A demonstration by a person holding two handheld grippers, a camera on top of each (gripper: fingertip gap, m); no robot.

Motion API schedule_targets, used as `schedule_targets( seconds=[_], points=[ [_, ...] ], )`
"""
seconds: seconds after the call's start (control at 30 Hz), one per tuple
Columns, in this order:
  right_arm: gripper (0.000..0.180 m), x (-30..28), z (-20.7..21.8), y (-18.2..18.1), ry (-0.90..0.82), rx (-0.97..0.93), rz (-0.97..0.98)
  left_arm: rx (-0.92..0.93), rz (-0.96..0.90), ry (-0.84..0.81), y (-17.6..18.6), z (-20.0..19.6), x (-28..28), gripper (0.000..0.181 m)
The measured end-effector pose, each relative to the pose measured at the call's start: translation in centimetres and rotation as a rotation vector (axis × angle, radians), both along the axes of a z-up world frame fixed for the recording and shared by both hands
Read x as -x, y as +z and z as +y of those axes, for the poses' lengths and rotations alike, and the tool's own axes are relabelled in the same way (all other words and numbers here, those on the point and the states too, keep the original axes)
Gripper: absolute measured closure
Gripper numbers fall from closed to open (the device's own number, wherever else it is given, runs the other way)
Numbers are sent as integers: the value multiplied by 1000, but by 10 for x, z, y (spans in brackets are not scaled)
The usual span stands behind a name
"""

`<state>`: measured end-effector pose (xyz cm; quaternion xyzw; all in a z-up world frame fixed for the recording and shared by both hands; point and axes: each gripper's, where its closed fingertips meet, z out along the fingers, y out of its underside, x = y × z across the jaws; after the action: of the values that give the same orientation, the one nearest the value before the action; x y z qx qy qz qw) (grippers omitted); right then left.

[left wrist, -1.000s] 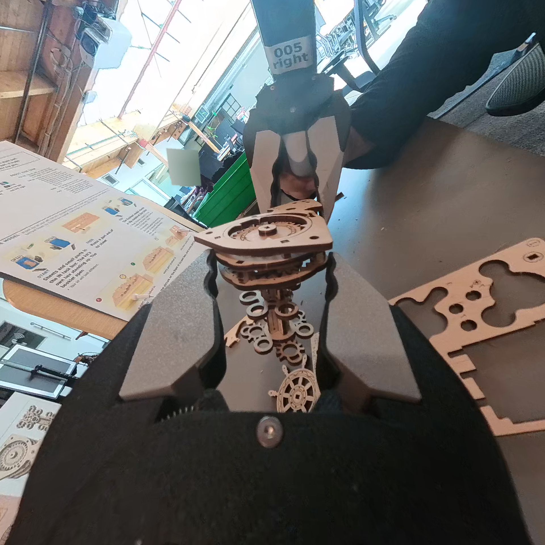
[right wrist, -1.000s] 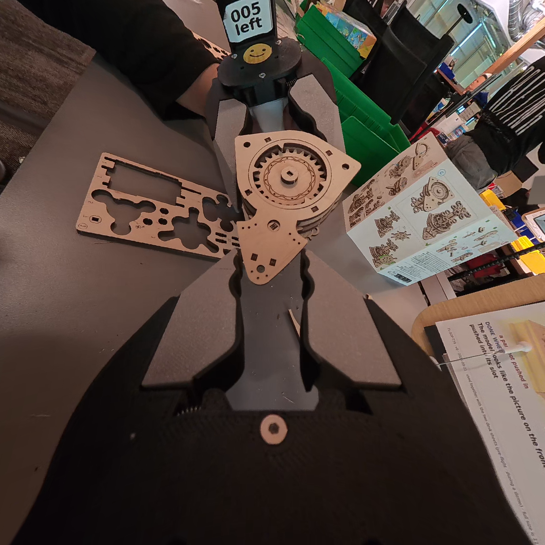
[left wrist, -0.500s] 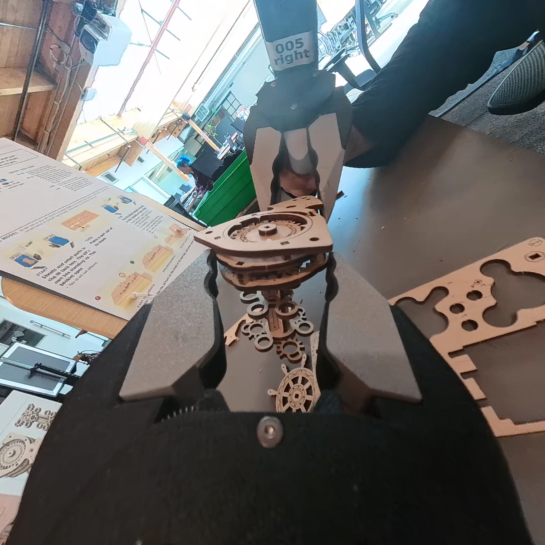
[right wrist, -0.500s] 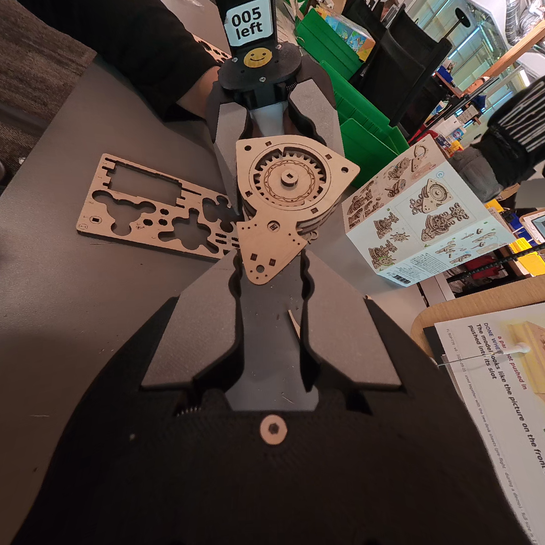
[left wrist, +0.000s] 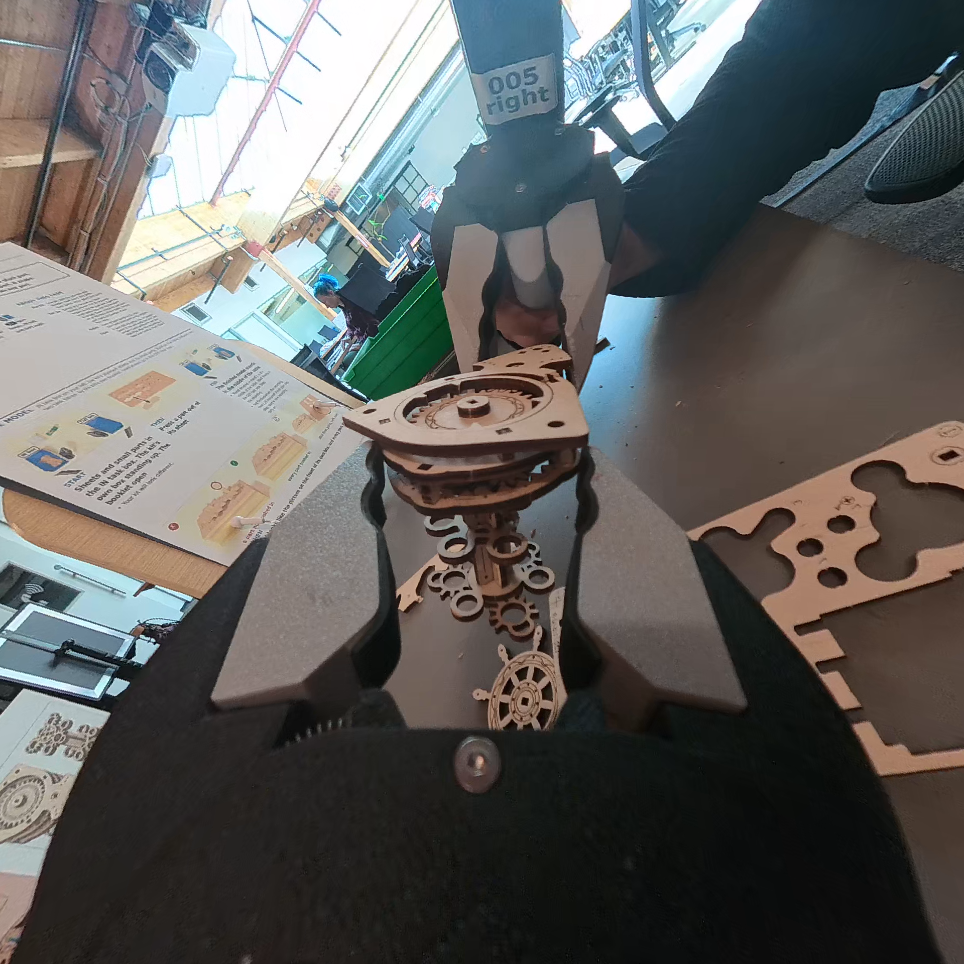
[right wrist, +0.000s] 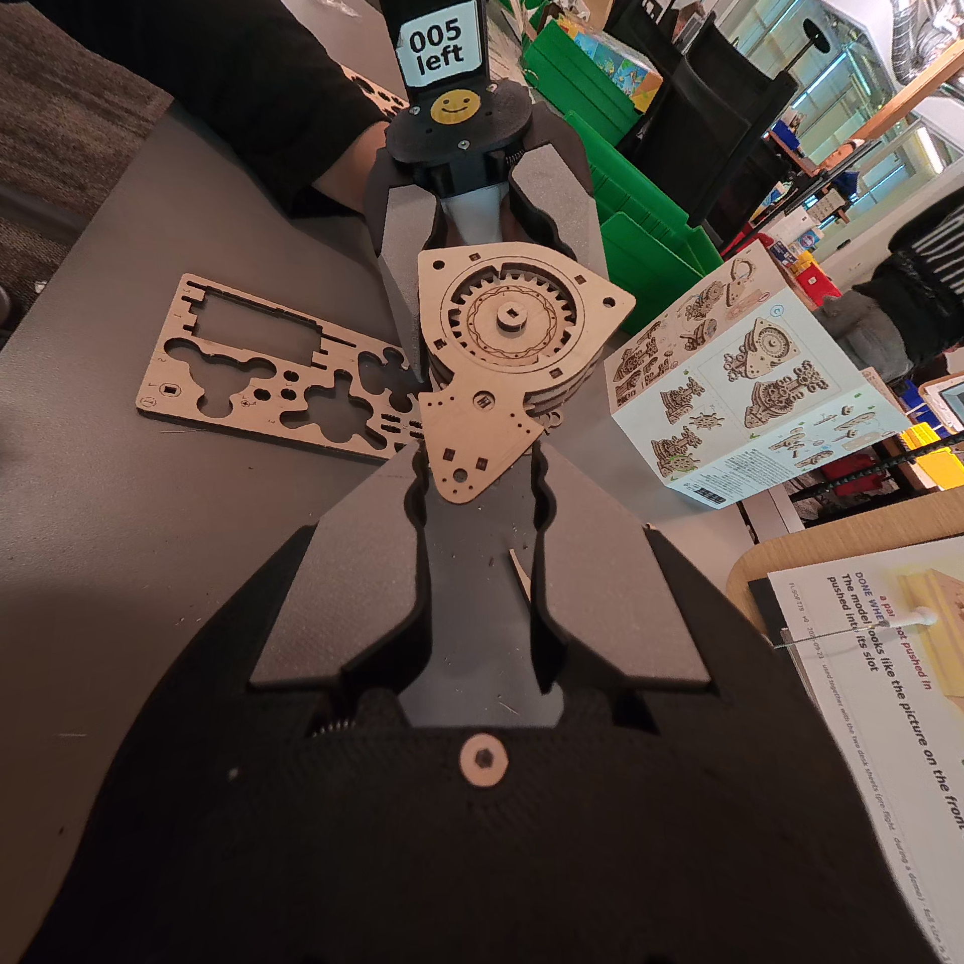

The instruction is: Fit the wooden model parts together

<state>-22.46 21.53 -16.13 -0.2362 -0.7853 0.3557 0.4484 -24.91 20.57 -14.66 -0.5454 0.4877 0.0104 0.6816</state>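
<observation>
The wooden model (left wrist: 469,433), a stacked triangular gear housing with a toothed ring on top, is held above the dark table (left wrist: 730,365). My left gripper (left wrist: 477,469) is shut on its lower layers from both sides. A flat triangular plate (right wrist: 477,438) with small holes sticks out from the housing (right wrist: 511,318) toward my right gripper (right wrist: 477,464), whose fingertips close on the plate's edges. In the left wrist view the right gripper (left wrist: 524,360) faces me with the plate (left wrist: 527,360) between its tips. The left gripper (right wrist: 501,292) also shows in the right wrist view.
A punched-out wooden sheet (left wrist: 845,563) lies flat beside the model, also in the right wrist view (right wrist: 271,365). Ring and gear parts (left wrist: 469,579) and a ship's wheel (left wrist: 524,696) lie under it. The kit box (right wrist: 751,386), an instruction sheet (left wrist: 135,417) and green bins (right wrist: 615,172) stand around.
Both grippers and the model hold nearly still, with only a slight shift of the model in view. A person in the far background has moved.
</observation>
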Motion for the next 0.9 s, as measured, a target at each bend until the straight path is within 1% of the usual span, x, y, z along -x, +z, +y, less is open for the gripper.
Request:
schedule_targets(
  seconds=[0.9],
  points=[
    [144,0,0,3,1,-12,22,-30,23,21,2,1,0,108]
  ],
)
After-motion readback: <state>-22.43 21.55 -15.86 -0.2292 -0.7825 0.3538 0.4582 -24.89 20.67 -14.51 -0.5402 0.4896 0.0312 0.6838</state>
